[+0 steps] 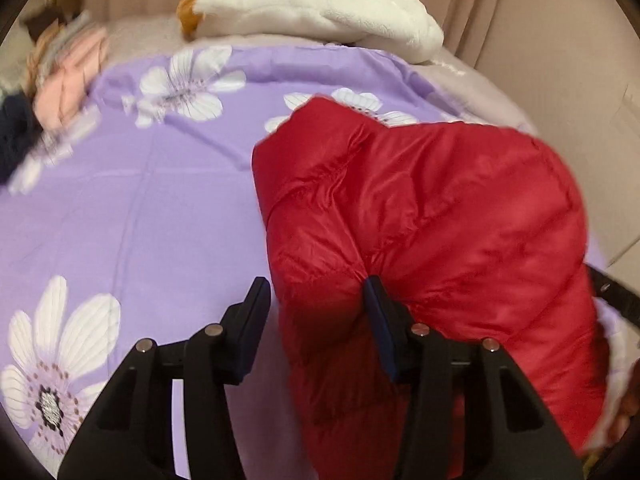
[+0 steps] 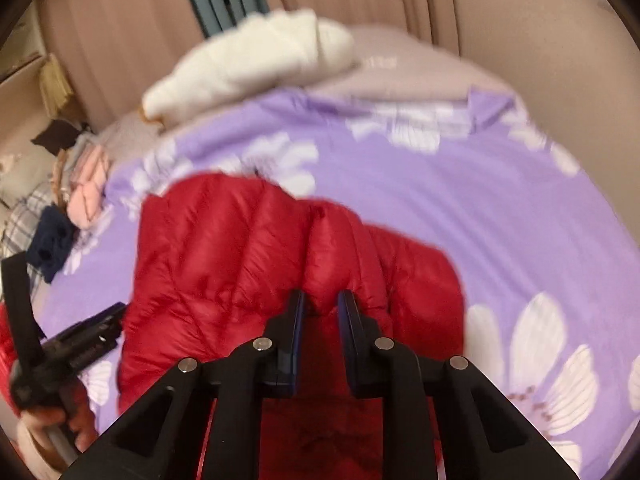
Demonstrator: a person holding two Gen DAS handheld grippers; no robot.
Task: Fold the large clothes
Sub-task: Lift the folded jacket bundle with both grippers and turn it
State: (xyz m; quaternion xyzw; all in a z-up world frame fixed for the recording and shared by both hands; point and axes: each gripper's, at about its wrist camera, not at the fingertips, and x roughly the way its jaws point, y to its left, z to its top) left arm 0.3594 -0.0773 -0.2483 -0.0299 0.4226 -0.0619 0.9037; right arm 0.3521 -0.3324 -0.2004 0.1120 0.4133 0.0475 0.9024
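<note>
Your 2 grippers meet the red down jacket (image 1: 420, 216) on the purple floral sheet (image 1: 140, 200).
Your left gripper (image 1: 316, 300) is spread wide around a fold; your right gripper (image 2: 322, 304) pinches a ridge of it.

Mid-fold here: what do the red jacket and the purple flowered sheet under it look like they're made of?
Red jacket: looks like thin, glossy nylon or polyester shell over puffy fill, judging by the sheen and stitched, bulging channels. Purple flowered sheet: smooth, matte woven fabric, probably cotton or a blend; it lies flat with faint crease lines and a printed pattern.

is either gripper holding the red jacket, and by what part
Right gripper pinches a raised fold of the red puffer jacket. Left gripper is open, jaws straddling its edge.
</note>
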